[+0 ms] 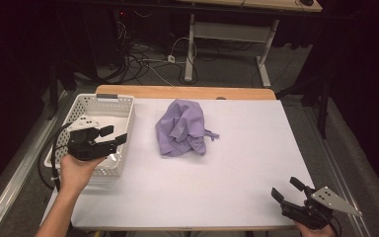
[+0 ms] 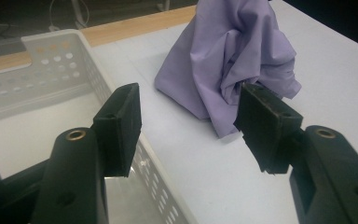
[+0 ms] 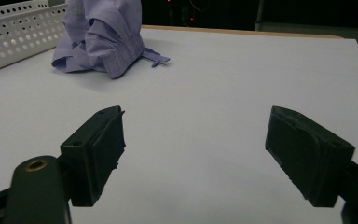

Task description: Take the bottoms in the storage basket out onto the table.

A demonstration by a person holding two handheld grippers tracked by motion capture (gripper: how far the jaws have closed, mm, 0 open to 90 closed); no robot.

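— Where was the purple shirt (image 1: 182,128)?
— Crumpled mid-table, just right of the white basket (image 1: 125,129).
— Which claw sat nearer?
— The left gripper (image 1: 109,136), over the basket, spread and empty, shirt ahead to its right. The right gripper (image 1: 289,190) was wide open too, well apart.
— Anything extra?
— Its view showed a cuff.

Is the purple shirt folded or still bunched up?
Bunched up. The purple shirt sits in a crumpled heap on the white table, a cuffed sleeve showing in the right gripper view, beside the basket.
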